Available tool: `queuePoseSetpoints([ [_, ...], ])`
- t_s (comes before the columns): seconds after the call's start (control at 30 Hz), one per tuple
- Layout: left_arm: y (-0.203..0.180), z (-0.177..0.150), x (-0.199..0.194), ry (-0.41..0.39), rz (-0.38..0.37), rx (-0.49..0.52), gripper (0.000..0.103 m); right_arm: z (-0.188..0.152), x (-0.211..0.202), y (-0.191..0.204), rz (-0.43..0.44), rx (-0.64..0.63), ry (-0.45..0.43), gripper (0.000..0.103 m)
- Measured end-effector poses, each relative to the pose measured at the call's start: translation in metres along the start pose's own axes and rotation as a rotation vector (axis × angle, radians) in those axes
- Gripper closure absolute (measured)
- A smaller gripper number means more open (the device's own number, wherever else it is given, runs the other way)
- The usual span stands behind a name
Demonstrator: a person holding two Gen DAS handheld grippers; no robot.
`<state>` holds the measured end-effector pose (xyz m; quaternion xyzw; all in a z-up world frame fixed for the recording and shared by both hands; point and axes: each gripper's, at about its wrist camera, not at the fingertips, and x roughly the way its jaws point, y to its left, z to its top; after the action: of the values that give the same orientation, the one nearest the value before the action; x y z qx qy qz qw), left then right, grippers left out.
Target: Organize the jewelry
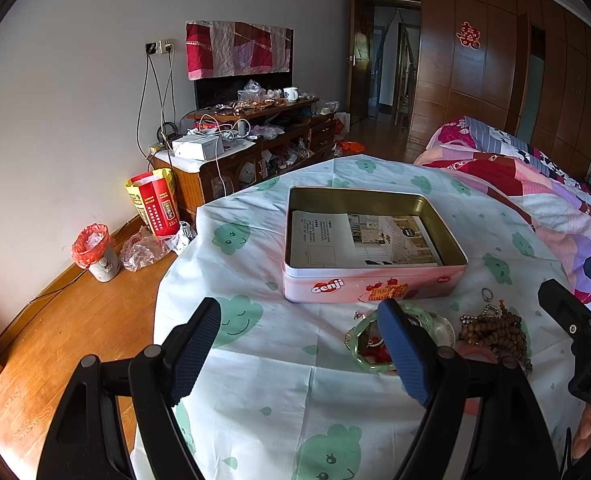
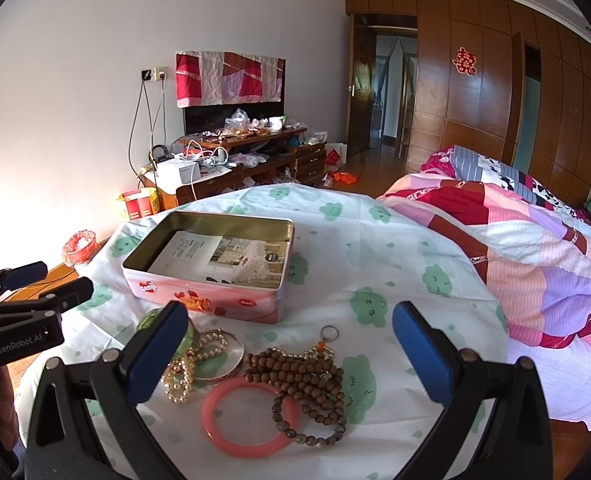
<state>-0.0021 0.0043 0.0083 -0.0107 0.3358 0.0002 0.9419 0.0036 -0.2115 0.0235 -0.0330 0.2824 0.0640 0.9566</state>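
A pink Genji tin (image 1: 375,286) (image 2: 199,300) stands open on the round table with a leaflet (image 1: 359,242) inside. In front of it lies a heap of jewelry: a pink bangle (image 2: 243,420), brown wooden beads (image 2: 307,380) (image 1: 491,330), a pearl strand (image 2: 183,372), a silver bangle (image 2: 231,356) and a green bangle (image 1: 367,354) (image 2: 151,320). My left gripper (image 1: 299,350) is open and empty, left of the heap. My right gripper (image 2: 291,356) is open and empty above the heap.
The table wears a white cloth with green cloud faces (image 1: 255,360). A bed with a patchwork quilt (image 2: 535,248) is on the right. A cluttered TV cabinet (image 1: 251,140), a red-lined bin (image 1: 95,252) and bags stand by the wall.
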Motion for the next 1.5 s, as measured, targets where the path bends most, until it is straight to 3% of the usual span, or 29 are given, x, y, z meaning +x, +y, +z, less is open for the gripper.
queuePoseSetpoints([
  [0.4,0.009,-0.005,0.012,0.029,0.015,-0.004,0.023,-0.009,0.006,0.001,-0.006,0.0,0.008,0.0],
  [0.7,0.0,-0.023,0.039,0.08,-0.002,0.029,0.024,-0.029,0.026,-0.014,-0.038,0.002,0.067,0.0],
  [0.8,-0.008,-0.025,0.045,0.088,-0.02,0.046,0.038,-0.034,0.032,-0.018,-0.03,0.007,0.086,0.0],
  [1.07,-0.027,-0.023,0.076,0.152,-0.082,0.079,0.06,-0.042,0.044,-0.024,-0.021,0.026,0.12,0.0],
  [1.13,-0.031,-0.025,0.079,0.155,-0.099,0.089,0.076,-0.043,0.045,-0.025,-0.022,0.034,0.124,0.0],
  [1.17,-0.032,-0.025,0.08,0.162,-0.121,0.083,0.092,-0.043,0.046,-0.026,-0.022,0.037,0.124,0.0],
  [1.2,-0.032,-0.026,0.08,0.165,-0.146,0.074,0.096,-0.043,0.046,-0.026,-0.021,0.04,0.125,0.0],
  [1.5,-0.031,-0.023,0.05,0.081,-0.172,0.063,0.097,-0.043,0.047,-0.029,-0.021,0.048,0.124,0.002],
])
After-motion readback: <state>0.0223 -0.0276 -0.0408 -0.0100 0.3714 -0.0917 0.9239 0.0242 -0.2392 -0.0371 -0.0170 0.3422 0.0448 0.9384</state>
